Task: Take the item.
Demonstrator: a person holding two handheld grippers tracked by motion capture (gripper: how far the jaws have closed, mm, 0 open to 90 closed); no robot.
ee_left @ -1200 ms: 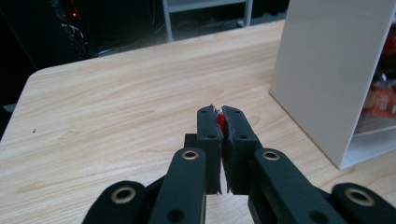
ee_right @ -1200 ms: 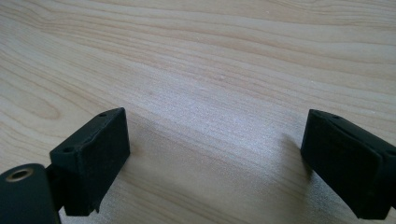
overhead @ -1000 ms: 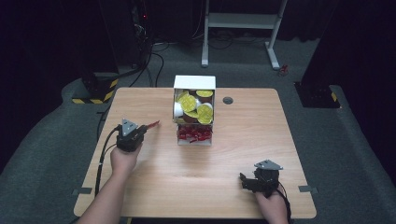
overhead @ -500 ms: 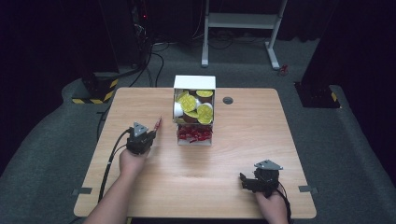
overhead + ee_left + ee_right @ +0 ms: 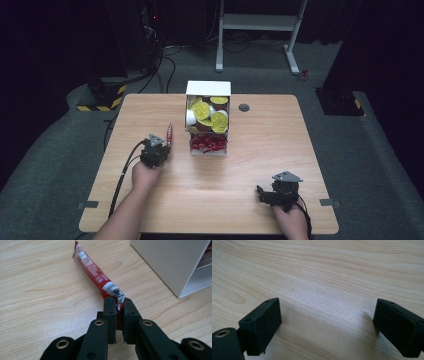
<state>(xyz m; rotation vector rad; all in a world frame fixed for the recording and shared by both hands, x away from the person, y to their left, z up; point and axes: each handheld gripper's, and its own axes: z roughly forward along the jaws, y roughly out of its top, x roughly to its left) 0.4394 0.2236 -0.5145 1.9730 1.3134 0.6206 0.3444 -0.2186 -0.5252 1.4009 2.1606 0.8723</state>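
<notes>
The left gripper (image 5: 161, 145) sits on the left half of the light wooden table (image 5: 260, 165); its two black jaws stand almost together and pinch the near, crimped end of a long, narrow red foil sachet printed with white labels and a barcode (image 5: 96, 273); in the left gripper view the jaws (image 5: 117, 308) clamp the sachet's seal, a narrow slit remains between the pads below the foil, and the rest of the sachet lies flat on the wood, running away from the jaws toward the upper left of that view; in the high view the sachet (image 5: 169, 134) shows as a thin red strip pointing from the gripper toward the far edge of the table, just left of the white open-fronted box dispenser (image 5: 208, 88); the dispenser's upper compartment holds round capsules with yellow lids (image 5: 209, 111), and its lower compartment holds a heap of red sachets (image 5: 208, 144); the dispenser's white side wall (image 5: 170, 262) stands near the held sachet without touching it; the right gripper (image 5: 267, 195) rests near the front right of the table, well apart from the sachet and the dispenser; in the right gripper view its jaws (image 5: 327, 325) stand wide apart over bare wood with nothing between them.
</notes>
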